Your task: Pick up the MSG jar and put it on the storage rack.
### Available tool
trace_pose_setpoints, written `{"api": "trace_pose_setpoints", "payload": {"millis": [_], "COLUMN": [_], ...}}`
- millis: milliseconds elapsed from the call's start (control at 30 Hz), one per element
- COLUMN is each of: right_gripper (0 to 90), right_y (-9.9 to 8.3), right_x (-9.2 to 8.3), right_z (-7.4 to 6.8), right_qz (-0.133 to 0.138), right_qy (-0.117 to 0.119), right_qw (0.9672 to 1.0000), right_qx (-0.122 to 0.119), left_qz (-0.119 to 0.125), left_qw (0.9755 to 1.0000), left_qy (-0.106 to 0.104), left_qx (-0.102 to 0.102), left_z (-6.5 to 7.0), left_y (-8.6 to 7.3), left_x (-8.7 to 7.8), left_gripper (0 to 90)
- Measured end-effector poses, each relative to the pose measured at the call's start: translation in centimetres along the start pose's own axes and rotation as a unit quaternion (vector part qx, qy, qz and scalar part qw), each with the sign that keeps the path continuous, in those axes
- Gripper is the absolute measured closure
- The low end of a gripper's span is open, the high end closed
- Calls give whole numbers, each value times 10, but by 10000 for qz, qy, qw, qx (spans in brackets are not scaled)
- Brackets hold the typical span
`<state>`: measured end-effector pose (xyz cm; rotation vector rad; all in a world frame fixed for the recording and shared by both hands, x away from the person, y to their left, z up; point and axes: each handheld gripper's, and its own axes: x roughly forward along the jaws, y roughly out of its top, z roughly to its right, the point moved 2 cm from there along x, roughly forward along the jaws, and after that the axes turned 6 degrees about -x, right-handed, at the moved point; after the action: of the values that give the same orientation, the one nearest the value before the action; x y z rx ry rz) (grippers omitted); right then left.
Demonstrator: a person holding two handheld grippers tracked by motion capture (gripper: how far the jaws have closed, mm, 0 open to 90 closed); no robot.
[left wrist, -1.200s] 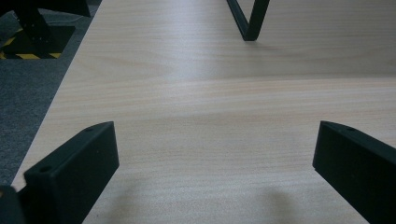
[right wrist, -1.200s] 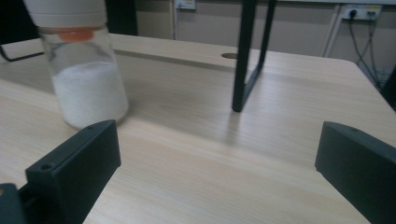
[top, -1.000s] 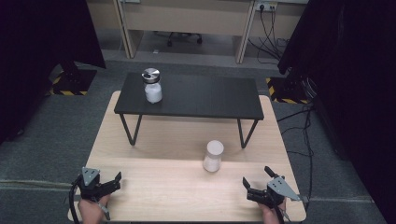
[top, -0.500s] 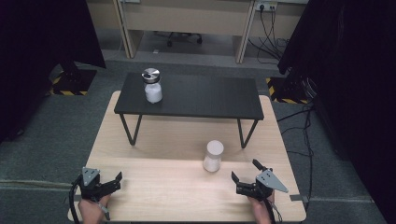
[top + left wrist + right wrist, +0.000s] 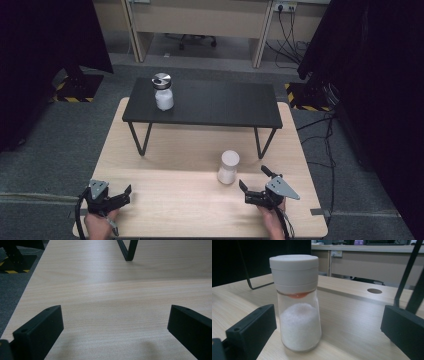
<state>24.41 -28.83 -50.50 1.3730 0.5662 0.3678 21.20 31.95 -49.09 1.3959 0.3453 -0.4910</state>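
Wooden table [image 5: 165, 195] bearing a low black bench [image 5: 220, 105] at its far half, with a metal-capped jar [image 5: 163, 92] standing upright on the bench's left end, well beyond both grippers. Right gripper [image 5: 256, 184], held in a hand [image 5: 272, 220] at the table's near right, points toward a white-capped shaker [image 5: 228, 167] that stands upright on the wood just ahead of its fingertips. In the right gripper view the shaker [image 5: 297, 302], partly filled with white grains, stands in the gap between the two black fingers [image 5: 250, 330], nearer the left one and touching neither; the jaws are spread wide and grasp nothing. Left gripper [image 5: 120, 196], at the near left corner, likewise has its fingers [image 5: 40, 330] released and wide apart, with bare wood between them and a bench leg [image 5: 128, 250] far ahead.
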Motion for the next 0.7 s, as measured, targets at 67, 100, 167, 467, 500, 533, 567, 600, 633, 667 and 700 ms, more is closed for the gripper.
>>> {"api": "trace_pose_setpoints", "payload": {"millis": [67,100,167,467,500,533,567,600,633,667,700], "right_gripper": [3,3,3,3,3,3,3,3,3,3,3], "right_y": [2,3,4,9,9,10,10,10,10,10,11], "right_x": [3,5,8,21,23,24,25,26,27,28,29], "right_z": [0,0,0,-3,-4,-4,-5,-5,-6,-5,-5], "right_qz": [4,21,47,81,85,89,100,102,103,99,98], "right_qy": [46,53,76,145,139,134,131,120,121,131,127], "right_qw": [10000,10000,10000,9998,9999,9998,9999,9999,9999,9999,9999], "right_qx": [-17,-24,-22,-61,-58,-66,-52,-50,-35,-43,-35], "left_qz": [41,44,37,38,37,37,41,45,47,47,48], "left_qw": [10000,9999,9999,10000,10000,10000,10000,10000,10000,10000,10000], "left_qy": [-23,-16,-15,13,13,23,30,29,33,31,32], "left_qx": [-71,-89,-93,-43,-43,-44,-42,-41,-35,-31,-25], "left_z": [-1,-1,-1,0,0,0,1,1,1,1,1], "left_y": [-1,-1,-1,-1,-1,-1,-1,-1,-1,-2,-2], "left_x": [-1,-1,-1,-1,-1,-1,-1,-1,-1,-1,-1], "left_gripper": [0,0,0,0,0,0,0,0,0,0,0]}}
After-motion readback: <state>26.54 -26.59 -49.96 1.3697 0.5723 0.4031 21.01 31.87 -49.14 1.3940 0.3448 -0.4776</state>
